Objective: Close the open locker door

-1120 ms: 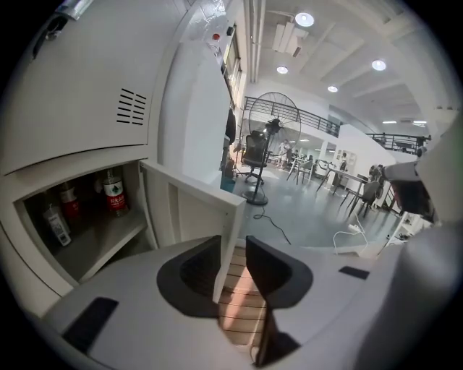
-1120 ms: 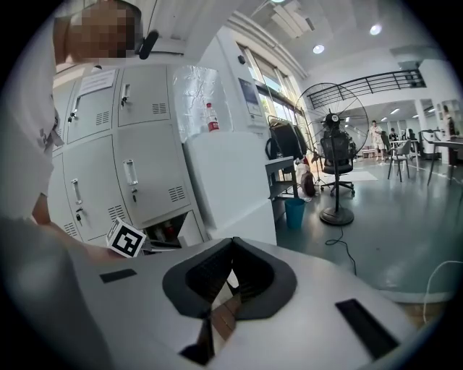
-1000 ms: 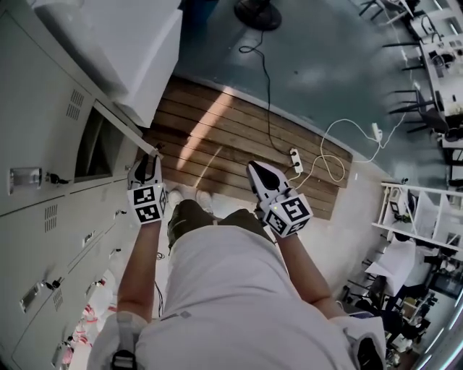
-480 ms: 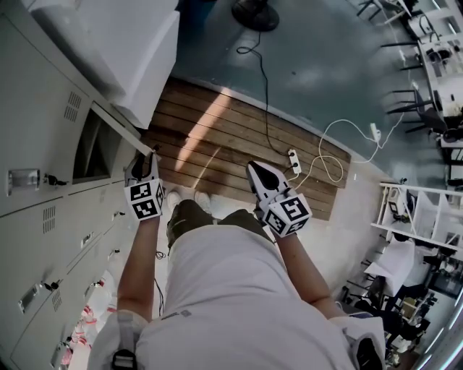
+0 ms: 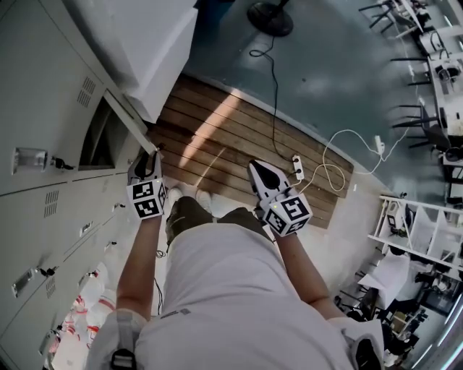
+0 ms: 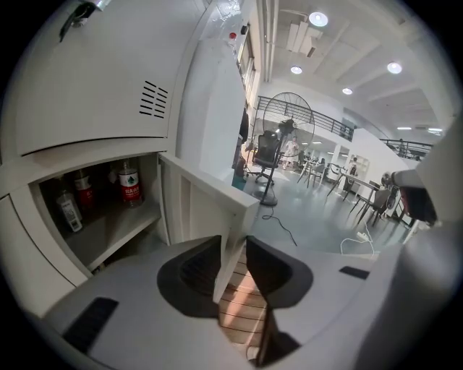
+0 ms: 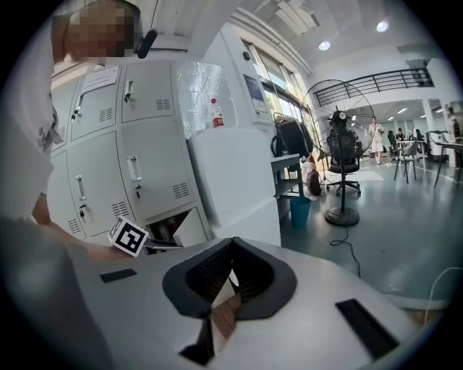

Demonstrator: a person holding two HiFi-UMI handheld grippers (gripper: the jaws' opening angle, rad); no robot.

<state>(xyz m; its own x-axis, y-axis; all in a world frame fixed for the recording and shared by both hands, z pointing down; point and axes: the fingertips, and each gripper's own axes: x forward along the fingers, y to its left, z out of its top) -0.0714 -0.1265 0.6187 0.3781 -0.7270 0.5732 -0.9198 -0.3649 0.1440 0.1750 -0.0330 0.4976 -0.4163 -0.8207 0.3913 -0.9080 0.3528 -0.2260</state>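
Observation:
The open locker door point(image 5: 130, 119) is a light grey panel swung out from the bank of lockers point(image 5: 43, 87) on the left. My left gripper point(image 5: 154, 155) is at the door's outer corner. In the left gripper view the door's free edge point(image 6: 210, 195) runs down between the jaws, and the left gripper point(image 6: 233, 249) is shut on it. Several bottles point(image 6: 128, 184) stand on the shelf inside the locker. My right gripper point(image 5: 253, 166) hangs over the wooden floor, apart from the door; the right gripper point(image 7: 231, 247) is shut on nothing.
A tall white cabinet point(image 5: 145, 43) stands just past the open locker. A wooden platform point(image 5: 239, 137) lies underfoot, with a power strip and cables point(image 5: 296, 166) on it. A fan base point(image 5: 269, 16) sits farther out, and a white rack point(image 5: 412, 231) is at the right.
The left gripper has crept up to the door's corner and stays on it. The head view has shifted slightly. The right gripper has barely moved.

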